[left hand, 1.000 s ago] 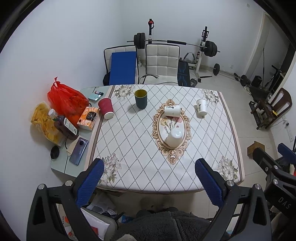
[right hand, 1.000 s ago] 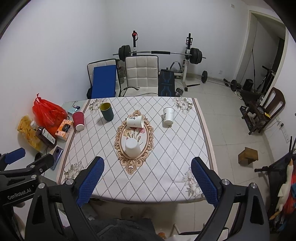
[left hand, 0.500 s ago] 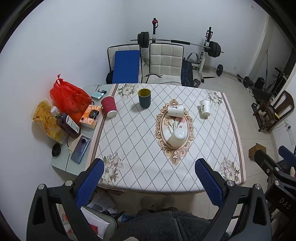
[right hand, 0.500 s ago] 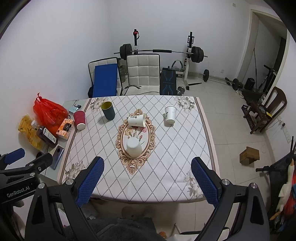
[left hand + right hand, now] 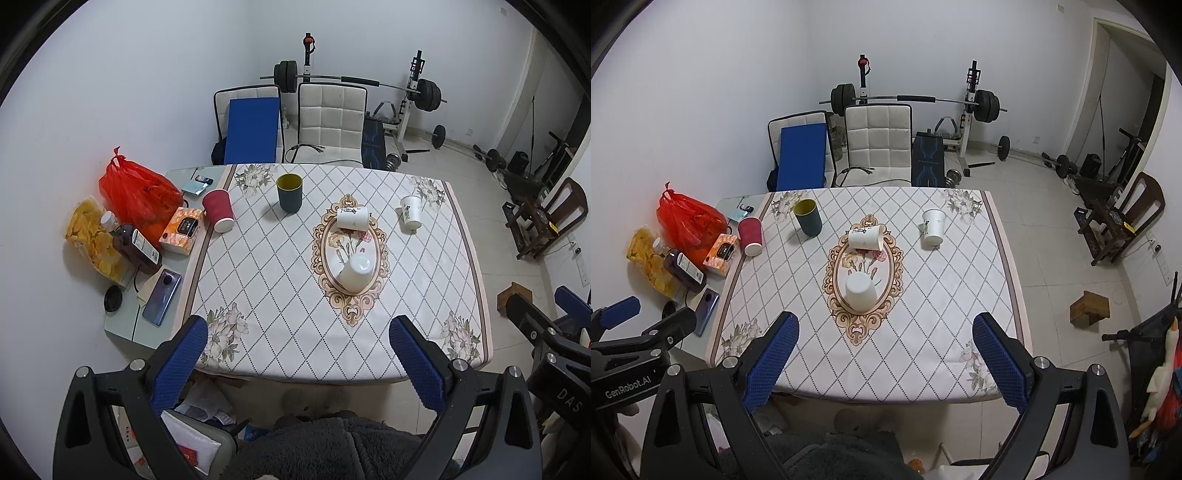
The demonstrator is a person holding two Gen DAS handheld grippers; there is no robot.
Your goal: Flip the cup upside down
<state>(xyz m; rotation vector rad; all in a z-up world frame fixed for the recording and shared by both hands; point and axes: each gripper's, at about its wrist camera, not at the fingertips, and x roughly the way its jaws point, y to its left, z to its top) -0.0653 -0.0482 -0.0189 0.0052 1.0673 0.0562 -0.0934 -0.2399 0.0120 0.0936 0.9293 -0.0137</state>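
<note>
Clutter fills the small side table (image 5: 122, 325) at the far left: a red plastic bag (image 5: 138, 192), a yellow bag of chips (image 5: 90, 236), a dark bottle (image 5: 135, 247), an orange box (image 5: 183, 230) and a phone (image 5: 162, 291) lying flat. Just beside them, at the left edge of the patterned tablecloth (image 5: 258, 280), a red paper cup (image 5: 218, 210) stands upside down. Further right and a little back, a dark green cup (image 5: 290, 192) stands upright with its yellow inside showing.

On the oval flower medallion at the middle, a white paper cup (image 5: 352, 218) lies on its side at the far end, and another white cup (image 5: 355, 272) stands mouth down at the near end, the two apart. To the right, well clear of the medallion, a third white paper cup (image 5: 411, 212) stands upright near the corner flowers.

Both tools hang over the near edge of the table, above all the cups and touching none. The left gripper (image 5: 299, 345) has its blue pads (image 5: 181, 362) spread wide with nothing between them. The right gripper (image 5: 884, 341) is spread just as wide, holding nothing. Behind the table stand two white chairs (image 5: 879, 140) and a barbell rack (image 5: 916, 99) against the wall.
</note>
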